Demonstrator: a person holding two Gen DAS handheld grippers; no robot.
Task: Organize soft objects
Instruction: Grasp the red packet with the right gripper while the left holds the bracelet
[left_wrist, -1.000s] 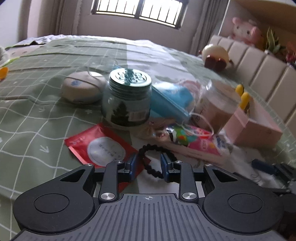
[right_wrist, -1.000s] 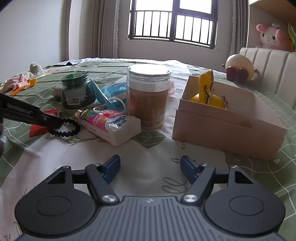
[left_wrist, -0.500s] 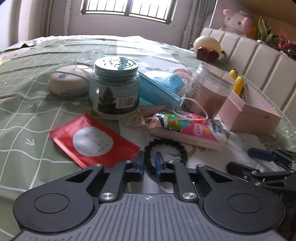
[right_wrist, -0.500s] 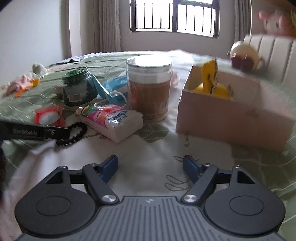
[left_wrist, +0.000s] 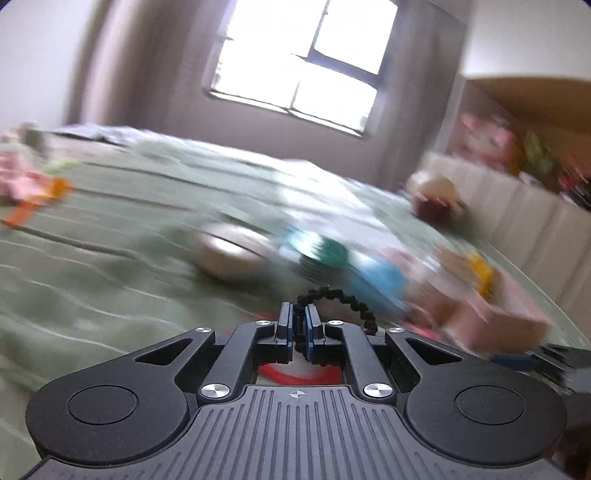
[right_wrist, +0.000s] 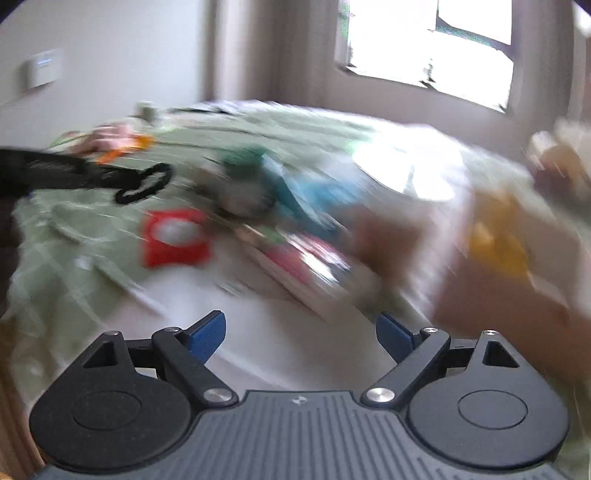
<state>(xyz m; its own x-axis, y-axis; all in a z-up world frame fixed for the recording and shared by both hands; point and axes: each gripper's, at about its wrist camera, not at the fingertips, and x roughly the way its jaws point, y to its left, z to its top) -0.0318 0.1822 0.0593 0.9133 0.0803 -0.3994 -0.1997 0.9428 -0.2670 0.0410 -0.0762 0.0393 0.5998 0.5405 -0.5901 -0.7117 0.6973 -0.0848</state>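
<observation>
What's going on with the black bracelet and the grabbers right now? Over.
Left gripper shut on black beaded bracelet, lifted clear of bed. Right gripper jaws just been opening, nothing between them. Pictures blurred; nothing seen blocking. Over.

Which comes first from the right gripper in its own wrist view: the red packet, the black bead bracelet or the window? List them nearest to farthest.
From the right gripper, whose jaws have just been opening with nothing between them:
1. Red packet, lying on the bed ahead to the left.
2. Black bead bracelet, farther back on the left, pinched in the left gripper.
3. Window, on the far wall, upper right.
</observation>
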